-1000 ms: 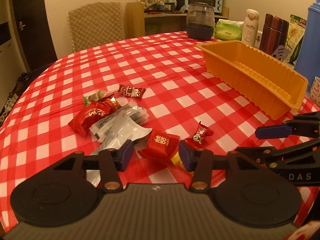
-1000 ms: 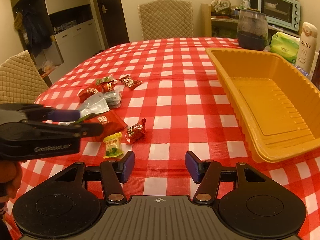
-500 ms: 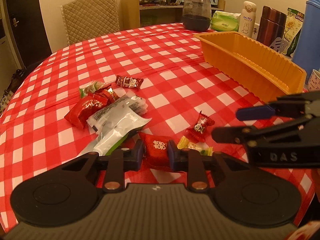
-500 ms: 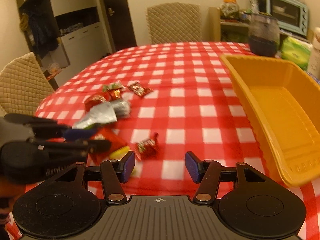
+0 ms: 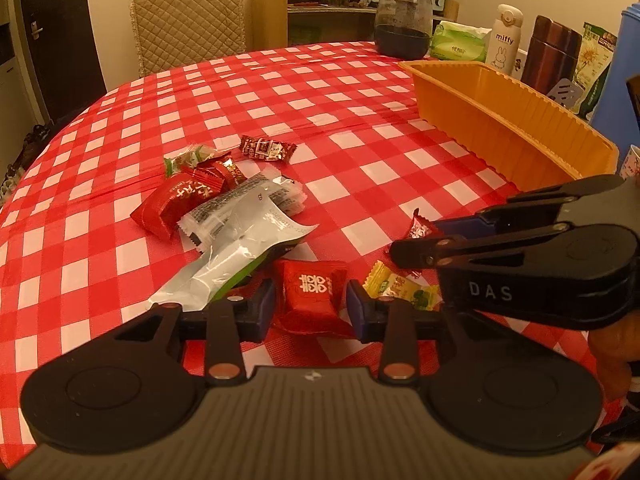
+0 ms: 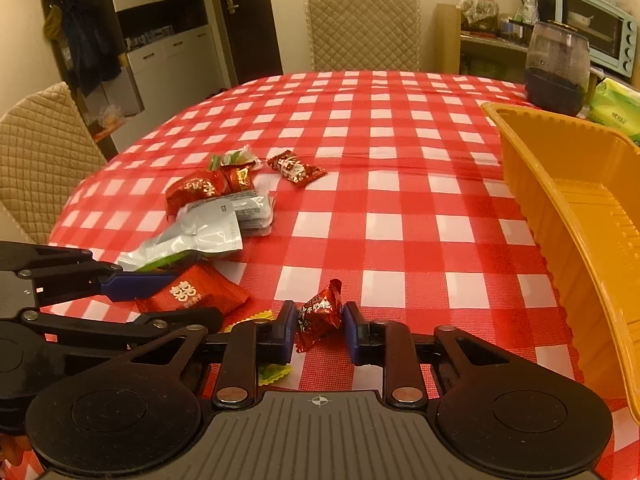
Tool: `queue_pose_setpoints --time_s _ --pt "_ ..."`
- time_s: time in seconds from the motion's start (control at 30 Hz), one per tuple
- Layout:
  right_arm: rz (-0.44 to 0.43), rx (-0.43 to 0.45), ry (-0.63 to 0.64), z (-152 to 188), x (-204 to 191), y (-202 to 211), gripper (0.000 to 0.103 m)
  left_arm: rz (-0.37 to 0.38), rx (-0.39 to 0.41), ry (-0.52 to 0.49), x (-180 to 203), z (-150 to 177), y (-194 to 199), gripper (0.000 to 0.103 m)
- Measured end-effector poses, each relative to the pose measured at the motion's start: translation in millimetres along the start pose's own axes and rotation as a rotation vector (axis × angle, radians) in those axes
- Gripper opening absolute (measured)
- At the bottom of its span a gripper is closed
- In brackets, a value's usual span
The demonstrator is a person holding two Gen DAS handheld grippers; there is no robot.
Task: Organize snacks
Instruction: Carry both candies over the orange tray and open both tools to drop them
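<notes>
Now, near to far;
Left gripper (image 5: 311, 306): its jaws have just been opening a little after a squeeze; the red square packet (image 5: 313, 295) sits between them; the pads look to be beside it, and I cannot tell if they press it.
Right gripper (image 6: 319, 331): its jaws have just been closing; they pinch the small red candy (image 6: 319, 314) by its sides.
Yellow candy (image 5: 402, 289): lies on the cloth just beside the left gripper.
Snack pile (image 5: 224, 208): silver bags and red wraps a bit farther back, still to sort.
Orange tray (image 6: 576, 216): empty, far right; I think the snacks go in there.
How to do it well: squeeze softly so wraps do not slip or pop; lift straight up; carry over the tray wall; let go low inside; keep both grippers from bumping.
</notes>
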State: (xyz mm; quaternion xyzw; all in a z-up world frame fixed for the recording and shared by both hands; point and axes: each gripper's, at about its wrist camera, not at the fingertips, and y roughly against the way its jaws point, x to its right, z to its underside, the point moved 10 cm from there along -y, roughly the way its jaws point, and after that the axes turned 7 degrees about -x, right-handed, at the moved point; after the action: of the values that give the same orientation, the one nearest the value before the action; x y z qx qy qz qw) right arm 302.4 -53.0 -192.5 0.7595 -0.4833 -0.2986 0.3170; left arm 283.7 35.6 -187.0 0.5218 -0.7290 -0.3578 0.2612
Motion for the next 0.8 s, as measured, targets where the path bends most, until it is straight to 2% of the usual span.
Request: queue_pose_setpoints --time_s 0.13,0.37,0.6,0.8 --pt "0.018 0.024 -0.017 -2 4 5 0.023 -0.007 -0.001 -0.003 2 -2 -3 0.035" --pt "0.039 0.053 -0.033 -4 11 16 0.023 -0.011 -0.01 0.018 1 -2 -2 0.025" --pt "0.045 0.096 -0.036 -5 14 37 0.023 -0.002 0.019 0.049 8 -7 15 0.024" --pt "0.072 0.144 -0.046 -6 25 65 0.023 0.016 0.056 0.03 33 -22 33 0.024"
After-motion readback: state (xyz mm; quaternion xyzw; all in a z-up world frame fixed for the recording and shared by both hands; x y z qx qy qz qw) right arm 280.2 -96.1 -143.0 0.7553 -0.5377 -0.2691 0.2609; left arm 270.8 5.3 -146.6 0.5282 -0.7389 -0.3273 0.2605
